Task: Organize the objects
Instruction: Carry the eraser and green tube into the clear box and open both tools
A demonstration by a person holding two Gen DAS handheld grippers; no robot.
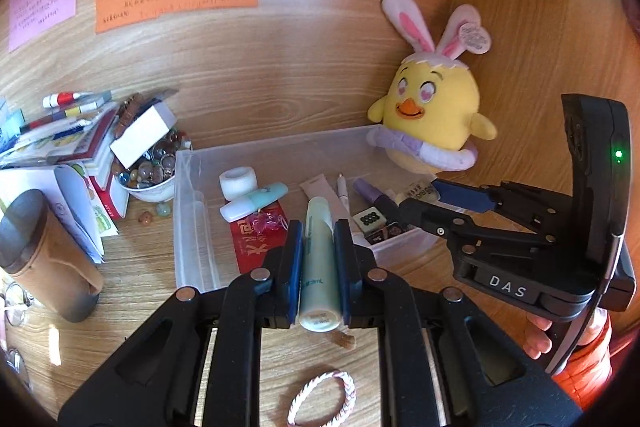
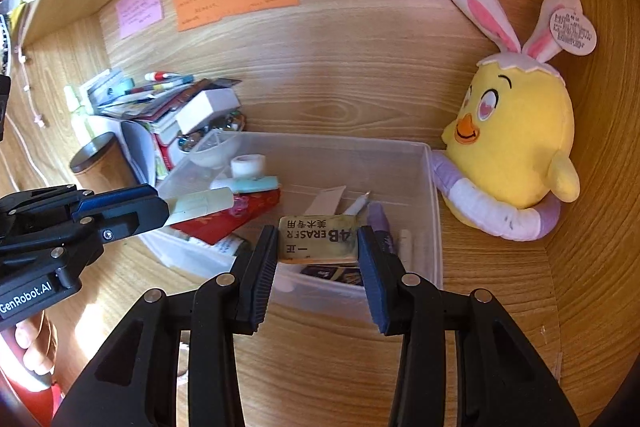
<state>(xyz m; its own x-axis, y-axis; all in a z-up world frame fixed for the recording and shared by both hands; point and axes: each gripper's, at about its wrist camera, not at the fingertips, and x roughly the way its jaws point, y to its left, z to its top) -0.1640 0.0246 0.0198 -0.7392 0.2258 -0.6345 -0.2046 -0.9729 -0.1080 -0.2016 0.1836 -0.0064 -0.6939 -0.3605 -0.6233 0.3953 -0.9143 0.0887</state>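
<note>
My left gripper [image 1: 319,233] is shut on a pale green tube [image 1: 320,267], which lies lengthwise between the pads just over the front rim of a clear plastic bin [image 1: 188,227]. In the right wrist view my right gripper [image 2: 318,233] is shut on a yellowed 4B eraser [image 2: 320,247] above the bin's [image 2: 436,227] near right part. Each gripper shows in the other's view: the right gripper [image 1: 420,197] at the bin's right end, the left gripper [image 2: 160,207] with the tube [image 2: 200,205] at its left side. In the bin lie a white tape roll [image 1: 238,181], a red packet [image 1: 256,247], a pen and a purple marker [image 1: 370,193].
A yellow chick plush [image 1: 432,115] with rabbit ears sits in the back right corner against the bin. A bowl of glass marbles [image 1: 154,175], stacked books and a brown cup [image 1: 44,255] crowd the left. A pink hair tie [image 1: 322,397] lies on the desk near me. Sticky notes hang on the back panel.
</note>
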